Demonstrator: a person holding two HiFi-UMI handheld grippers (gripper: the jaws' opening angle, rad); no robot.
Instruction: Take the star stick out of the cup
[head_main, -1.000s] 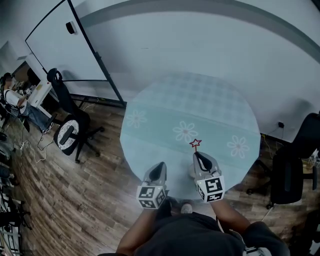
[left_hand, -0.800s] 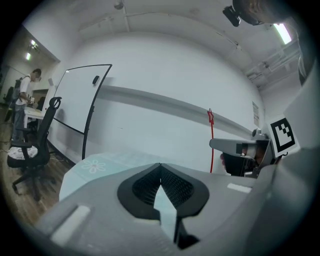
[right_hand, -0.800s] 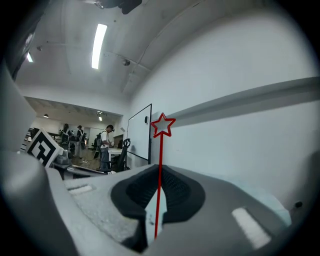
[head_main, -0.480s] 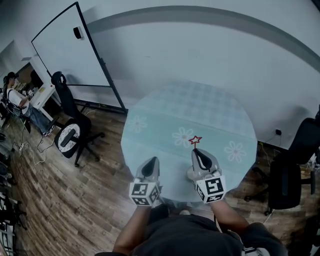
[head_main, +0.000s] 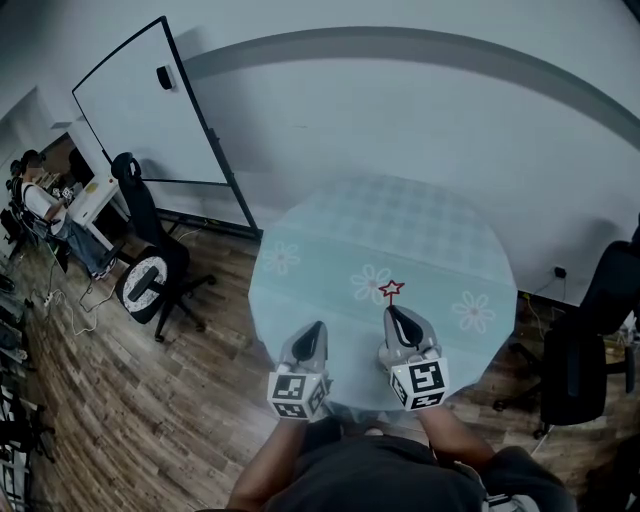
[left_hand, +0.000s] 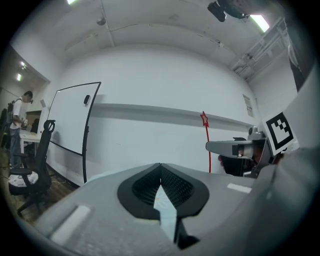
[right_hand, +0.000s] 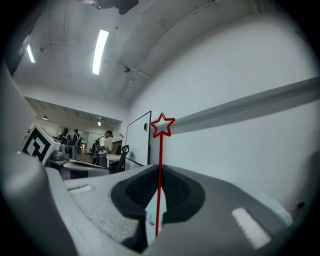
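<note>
Right gripper (right_hand: 160, 169): jaws closed on the thin red shaft of the star stick (right_hand: 160, 150), which stands close to upright between the pads with its outline star well above the tips. Left gripper (left_hand: 160, 165): jaws drawn together, nothing between them, held just beside the right one. Both sit over the near edge of the round table (head_main: 400, 220). The cup cannot be made out. It may lie under the right gripper's body, so I cannot tell whether the stick's lower end is inside it. Handling, as judged: the stick looks very light, slim and smooth, likely springy or easily bent. A hold low on the shaft, as here, seems right, and the open star head looks too frail to pinch. Light pressure should do, and a straight upward pull should keep an unsteadied cup from tipping. Room: the flowered cloth beyond the grippers is bare to the far edge, and nothing hangs overhead. A plain wall stands behind the table. A whiteboard (head_main: 140, 110) and an office chair (head_main: 150, 275) are well off to the left, and a dark chair (head_main: 575, 350) stands near the table's right edge.
</note>
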